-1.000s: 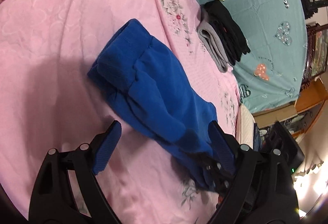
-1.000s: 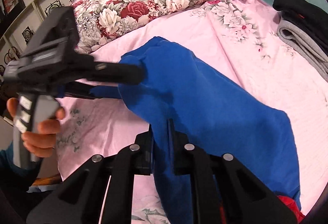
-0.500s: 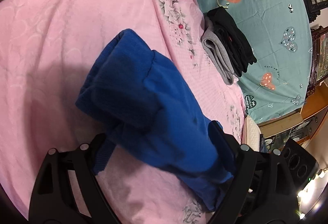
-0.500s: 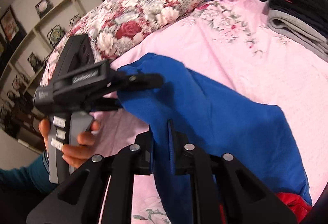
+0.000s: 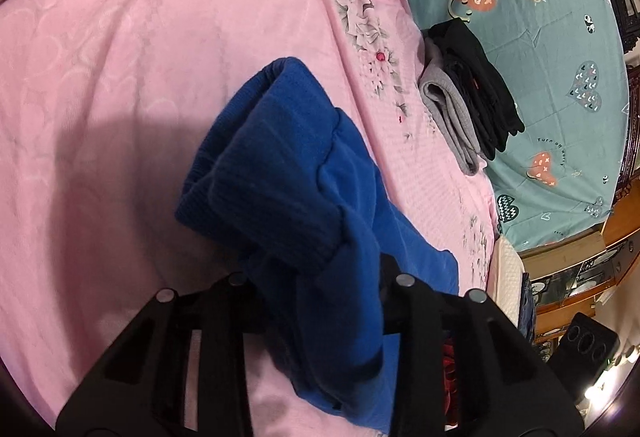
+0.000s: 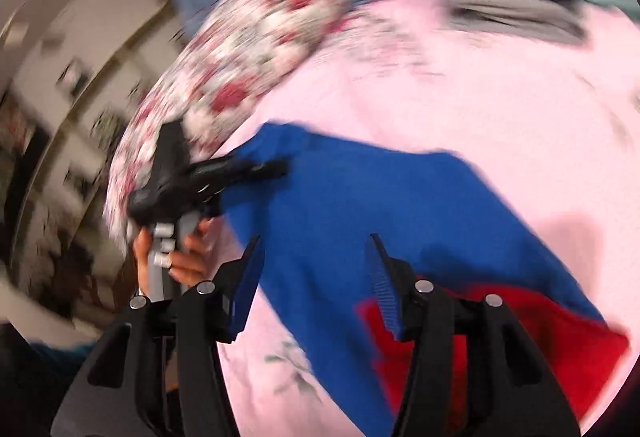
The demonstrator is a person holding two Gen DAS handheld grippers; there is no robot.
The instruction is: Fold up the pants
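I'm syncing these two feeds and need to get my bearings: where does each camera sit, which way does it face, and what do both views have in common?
Left wrist: rides the left gripper, looking along its fingers across the pink bedspread towards folded dark clothes; blue knit pants are bunched between its black fingers.
Right wrist: rides the open right gripper, facing the floral pillow; blurred; a hand holds the left gripper there.
Shared: pants, bedspread, folded clothes, pillow.

Sharp left view, motion-blurred right
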